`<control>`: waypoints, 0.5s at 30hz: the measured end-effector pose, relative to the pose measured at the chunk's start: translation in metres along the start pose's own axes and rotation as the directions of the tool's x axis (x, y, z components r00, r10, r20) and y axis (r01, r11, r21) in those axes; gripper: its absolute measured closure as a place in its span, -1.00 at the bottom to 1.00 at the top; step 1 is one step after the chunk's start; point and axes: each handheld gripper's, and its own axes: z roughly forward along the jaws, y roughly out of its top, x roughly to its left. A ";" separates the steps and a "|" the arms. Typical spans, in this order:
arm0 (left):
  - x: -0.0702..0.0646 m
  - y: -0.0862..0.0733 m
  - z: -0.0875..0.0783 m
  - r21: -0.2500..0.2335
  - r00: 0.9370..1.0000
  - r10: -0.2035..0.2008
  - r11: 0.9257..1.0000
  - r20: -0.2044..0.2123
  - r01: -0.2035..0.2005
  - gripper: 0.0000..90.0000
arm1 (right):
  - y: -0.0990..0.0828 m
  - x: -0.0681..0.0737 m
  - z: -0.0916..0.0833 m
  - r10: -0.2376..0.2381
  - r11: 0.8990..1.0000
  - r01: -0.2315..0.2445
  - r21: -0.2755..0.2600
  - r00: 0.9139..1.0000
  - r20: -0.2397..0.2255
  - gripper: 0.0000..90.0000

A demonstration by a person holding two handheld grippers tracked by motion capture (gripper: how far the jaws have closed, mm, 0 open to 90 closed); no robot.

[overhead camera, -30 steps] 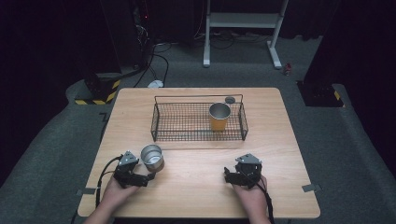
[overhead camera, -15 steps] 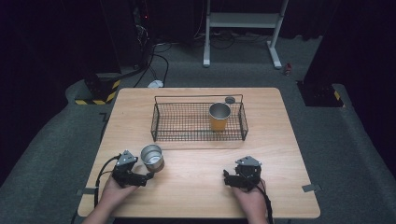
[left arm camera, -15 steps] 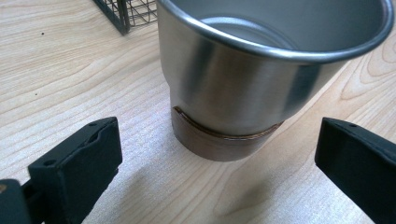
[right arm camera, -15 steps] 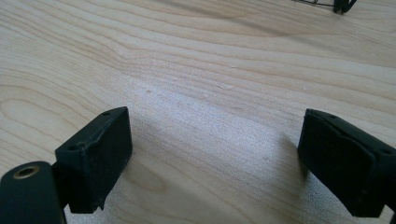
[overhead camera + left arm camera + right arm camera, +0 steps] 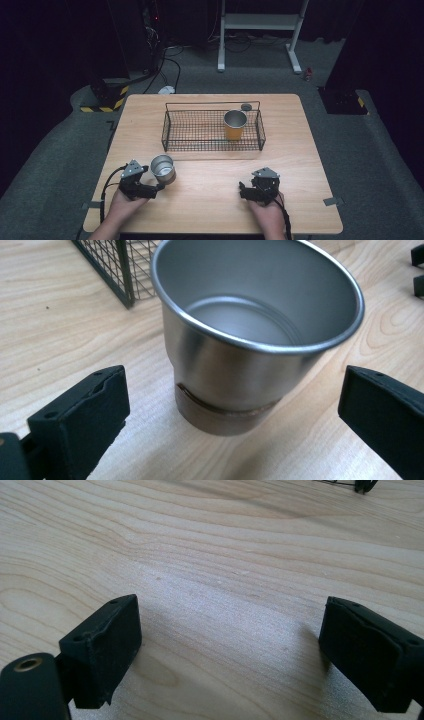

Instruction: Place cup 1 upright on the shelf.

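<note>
A steel cup [image 5: 163, 168] [image 5: 250, 340] stands upright and empty on the wooden table [image 5: 210, 205], near the front left. My left gripper [image 5: 159, 187] [image 5: 230, 415] lies just before it, open, with its jaws wide on either side of the cup and not touching it. Resting open on bare wood at the front right is my right gripper [image 5: 242, 191] [image 5: 230, 645], nothing between its jaws. A second cup [image 5: 235, 124], orange-sided, stands upright inside the black wire basket [image 5: 172, 132].
The wire basket sits mid-table, behind both grippers; its near corner [image 5: 120, 270] is close behind the steel cup. A small dark round object [image 5: 246, 107] lies behind the basket. Bare wood lies between the two grippers.
My left gripper has edged slightly closer to the steel cup. The right gripper and both cups stay where they were.
</note>
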 end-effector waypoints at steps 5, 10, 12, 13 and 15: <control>0.001 0.002 0.004 -0.020 1.000 0.006 1.000 -0.004 -0.007 -0.99 | 0.000 0.000 0.000 0.000 1.000 0.000 0.000 1.000 0.000 -0.78; 0.001 0.003 0.004 -0.047 0.999 -0.023 0.999 -0.022 0.022 -0.99 | 0.000 0.000 0.000 0.000 1.000 0.000 0.000 1.000 0.000 -0.78; 0.000 0.004 0.003 -0.068 0.999 -0.021 0.997 -0.033 0.019 -0.99 | 0.000 0.000 0.000 0.001 1.000 -0.001 -0.001 1.000 -0.001 -0.78; -0.001 0.004 0.004 -0.074 0.999 -0.015 0.997 -0.048 0.012 -0.99 | 0.000 0.000 0.000 0.000 1.000 0.000 0.000 1.000 -0.001 -0.78; 0.000 0.004 0.005 -0.078 0.998 -0.029 0.997 -0.052 0.025 -0.99 | 0.000 0.000 0.000 0.005 1.000 -0.005 0.003 1.000 -0.002 -0.78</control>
